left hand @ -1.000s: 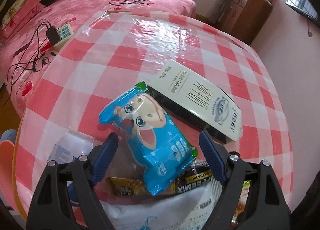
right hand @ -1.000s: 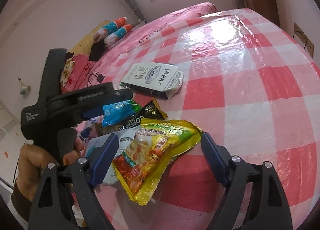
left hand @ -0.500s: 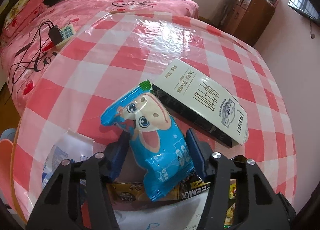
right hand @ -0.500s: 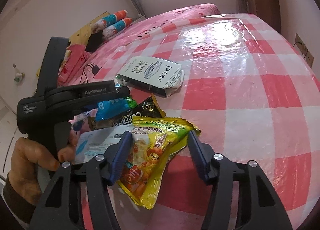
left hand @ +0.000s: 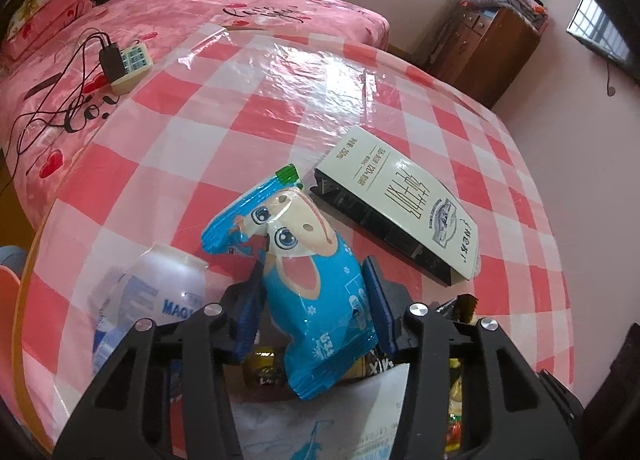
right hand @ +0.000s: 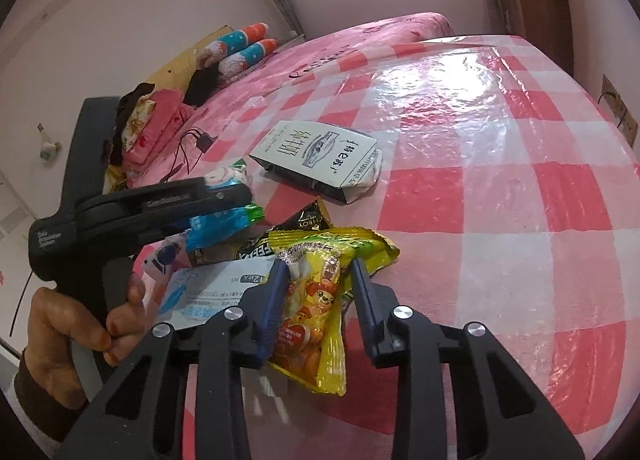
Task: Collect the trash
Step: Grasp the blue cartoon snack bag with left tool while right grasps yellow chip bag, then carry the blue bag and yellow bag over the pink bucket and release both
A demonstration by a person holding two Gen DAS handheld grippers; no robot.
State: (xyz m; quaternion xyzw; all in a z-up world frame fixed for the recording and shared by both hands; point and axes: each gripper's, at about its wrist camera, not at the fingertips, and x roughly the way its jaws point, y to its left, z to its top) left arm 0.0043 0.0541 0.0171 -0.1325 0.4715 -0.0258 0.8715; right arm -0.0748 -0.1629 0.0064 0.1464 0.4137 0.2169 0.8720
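Left wrist: left gripper [left hand: 314,306] squeezing blue wrapper [left hand: 304,284], lower centre | right gripper [right hand: 316,292] clamping yellow snack bag [right hand: 320,292]

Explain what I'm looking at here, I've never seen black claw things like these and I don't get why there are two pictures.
No robot here: a person holds a hand-operated gripper in each hand, and each one carries a wide-angle camera looking along its jaws. So each picture is one gripper's own view.

In the left view, the left gripper has its jaws closed on a blue cartoon snack packet. In the right view, the right gripper squeezes a yellow snack packet; there the left gripper and the person's hand also show.

On the pink checked tablecloth lie a flattened milk carton, a small white bottle and more wrappers. A bed stands behind.
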